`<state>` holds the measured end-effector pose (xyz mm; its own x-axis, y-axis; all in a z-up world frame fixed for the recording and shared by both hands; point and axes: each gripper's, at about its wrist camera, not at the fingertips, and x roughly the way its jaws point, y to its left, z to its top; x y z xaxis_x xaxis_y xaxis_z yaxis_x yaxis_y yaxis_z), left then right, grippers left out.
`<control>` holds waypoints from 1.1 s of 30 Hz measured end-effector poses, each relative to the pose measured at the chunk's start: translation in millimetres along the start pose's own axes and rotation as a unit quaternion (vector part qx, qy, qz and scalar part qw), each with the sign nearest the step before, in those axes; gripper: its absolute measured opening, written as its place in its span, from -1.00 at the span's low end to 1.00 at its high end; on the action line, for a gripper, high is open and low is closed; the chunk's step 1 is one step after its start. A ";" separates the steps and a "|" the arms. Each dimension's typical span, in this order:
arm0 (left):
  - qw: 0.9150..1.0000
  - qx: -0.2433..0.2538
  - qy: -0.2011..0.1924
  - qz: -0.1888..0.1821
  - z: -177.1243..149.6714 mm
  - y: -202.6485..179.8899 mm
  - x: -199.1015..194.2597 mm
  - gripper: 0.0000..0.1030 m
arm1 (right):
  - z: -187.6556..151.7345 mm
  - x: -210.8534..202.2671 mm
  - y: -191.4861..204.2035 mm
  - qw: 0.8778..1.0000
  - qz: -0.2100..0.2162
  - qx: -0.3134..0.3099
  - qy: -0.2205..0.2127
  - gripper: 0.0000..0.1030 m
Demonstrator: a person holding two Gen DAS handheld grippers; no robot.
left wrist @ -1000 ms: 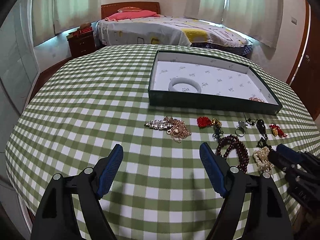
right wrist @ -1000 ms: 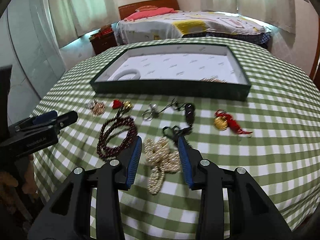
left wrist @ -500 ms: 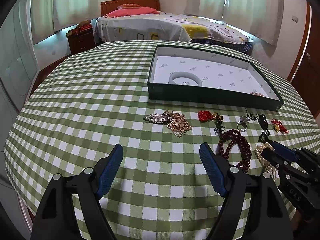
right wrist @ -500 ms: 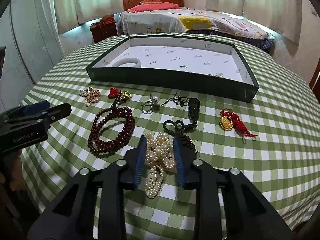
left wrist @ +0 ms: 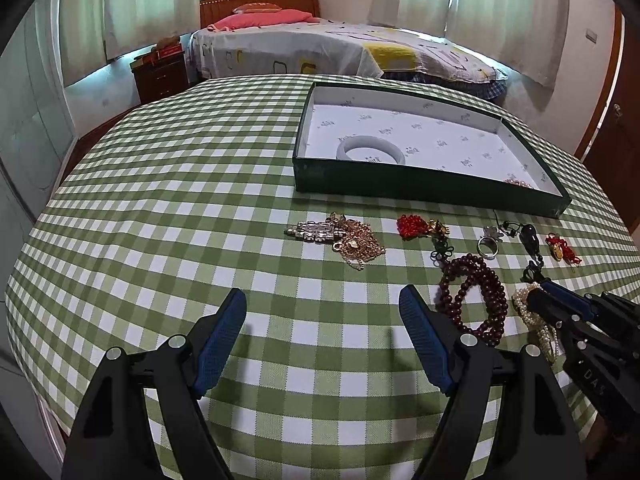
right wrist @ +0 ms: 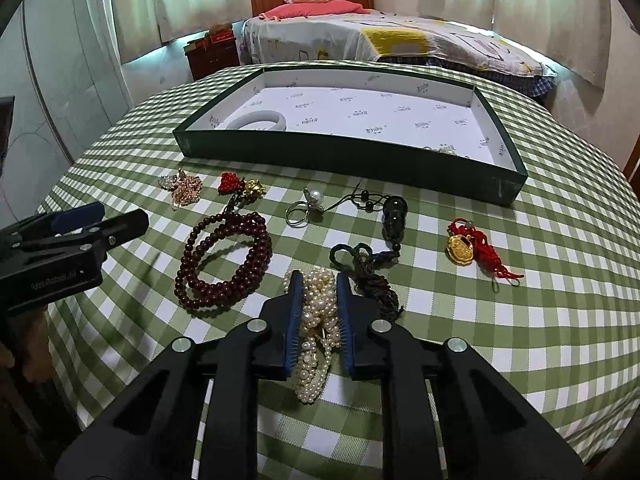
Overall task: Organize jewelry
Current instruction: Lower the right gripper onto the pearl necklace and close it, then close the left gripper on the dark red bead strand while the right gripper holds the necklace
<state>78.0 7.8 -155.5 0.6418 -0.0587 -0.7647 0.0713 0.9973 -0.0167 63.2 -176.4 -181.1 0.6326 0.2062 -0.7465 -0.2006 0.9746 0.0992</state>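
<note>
My right gripper (right wrist: 319, 280) is shut on the pearl necklace (right wrist: 316, 312), which lies bunched on the green checked tablecloth; it also shows in the left wrist view (left wrist: 532, 312). My left gripper (left wrist: 322, 300) is open and empty above bare cloth, left of the dark red bead bracelet (left wrist: 474, 294). A green tray (left wrist: 420, 192) with a white lining holds a white bangle (left wrist: 370, 150) and a small pearl piece (left wrist: 518, 182). A gold chain bundle (left wrist: 344, 238), red-gold charm (left wrist: 420, 227), ring (right wrist: 304, 210), black pendant (right wrist: 394, 216) and gold medallion on red cord (right wrist: 470, 244) lie in a row.
The round table's front edge (left wrist: 120, 420) is close below both grippers. A bed (left wrist: 320, 48) and a wooden nightstand (left wrist: 160, 72) stand behind the table. A door (left wrist: 616, 140) is at the right.
My right gripper has moved forward over the pearl necklace and closed its fingers onto it. My left gripper has stayed open, with its view shifting only slightly.
</note>
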 end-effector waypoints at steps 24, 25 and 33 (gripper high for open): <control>0.995 0.095 0.005 -0.036 0.4 -78.7 14.3 0.48 | -13.3 -47.7 -73.1 0.995 -0.035 0.081 -0.042 -0.80; 0.995 0.094 0.009 -0.038 0.8 -80.5 17.0 0.48 | -13.6 -47.3 -73.7 0.995 -0.034 0.082 -0.042 -0.80; 0.994 0.099 0.022 -0.046 -2.2 -86.9 27.9 0.48 | -15.8 -41.9 -77.3 0.995 -0.029 0.091 -0.036 -0.80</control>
<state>88.1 -80.4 -176.8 0.5913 -0.1425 -0.7938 0.2803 0.9592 0.0367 40.4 -261.8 -167.9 0.6929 0.1487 -0.7056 -0.0281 0.9833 0.1797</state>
